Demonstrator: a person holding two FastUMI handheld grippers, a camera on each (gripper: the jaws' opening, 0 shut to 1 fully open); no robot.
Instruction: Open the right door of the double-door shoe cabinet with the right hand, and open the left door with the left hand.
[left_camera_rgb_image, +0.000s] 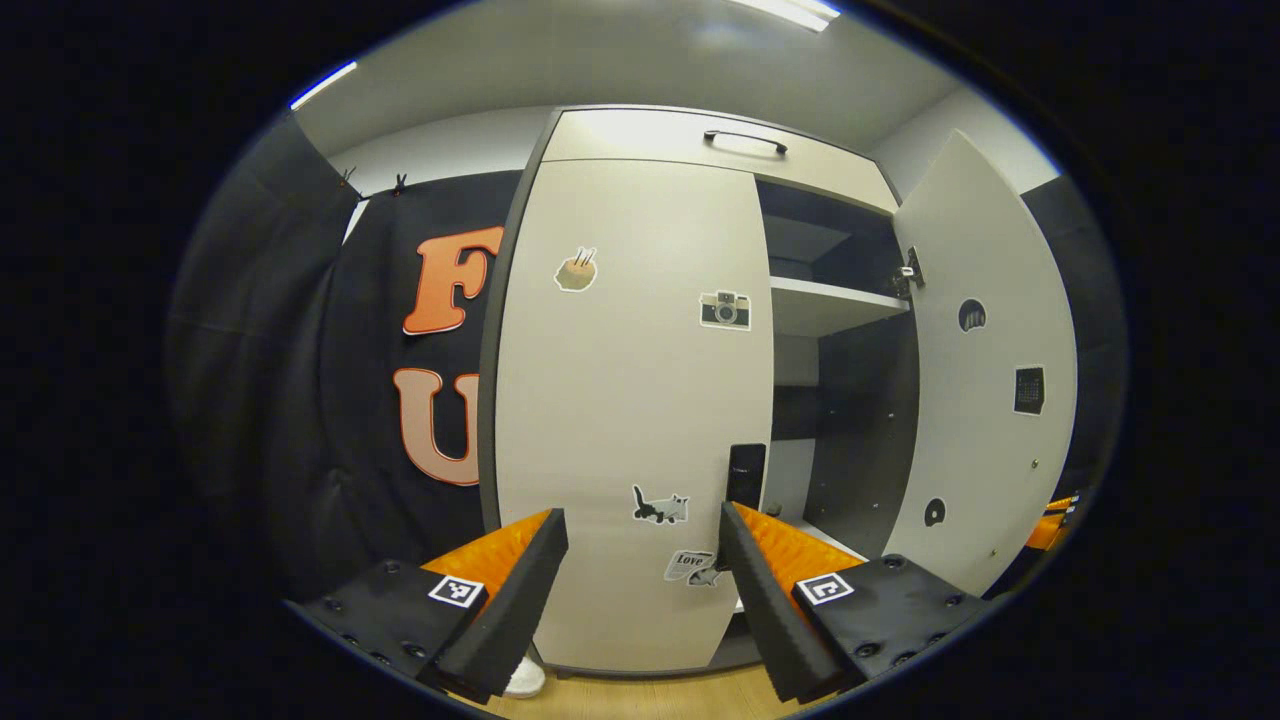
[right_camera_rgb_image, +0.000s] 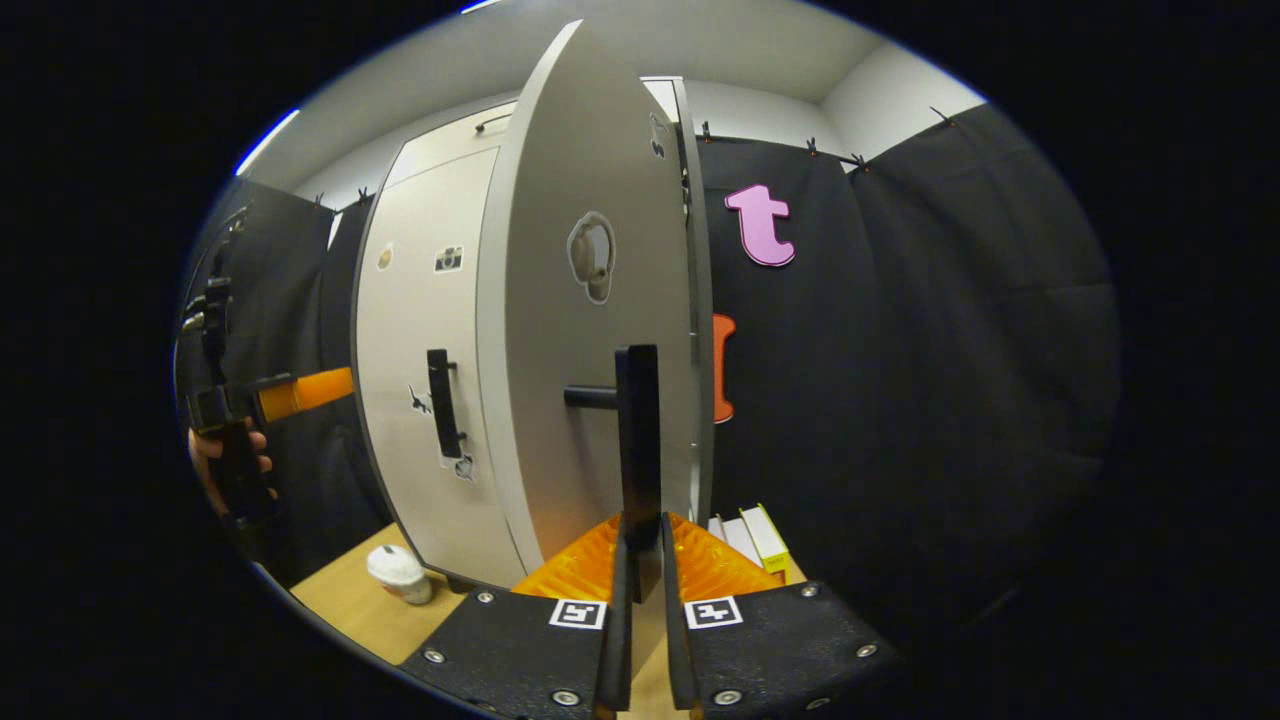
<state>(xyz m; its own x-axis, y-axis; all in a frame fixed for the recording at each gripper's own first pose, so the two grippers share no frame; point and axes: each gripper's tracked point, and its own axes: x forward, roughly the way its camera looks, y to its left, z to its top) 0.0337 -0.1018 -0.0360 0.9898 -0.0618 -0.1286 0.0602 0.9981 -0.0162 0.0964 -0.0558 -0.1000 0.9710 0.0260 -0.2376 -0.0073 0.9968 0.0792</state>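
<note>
right door (right_camera_rgb_image: 560, 330) at frame centre swung open, my right tongs (right_camera_rgb_image: 640, 560) clamped on its handle (right_camera_rgb_image: 637, 440). left door (left_camera_rgb_image: 630, 400) mid-frame stays for later; my left tongs (left_camera_rgb_image: 640, 560) gape before it.

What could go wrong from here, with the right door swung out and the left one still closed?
1. The left gripper is open and short of the left door handle, which sits off to one side; closing now would likely miss it.
2. The right gripper pinches the right door handle near its lower end, so it may slip off.
</note>
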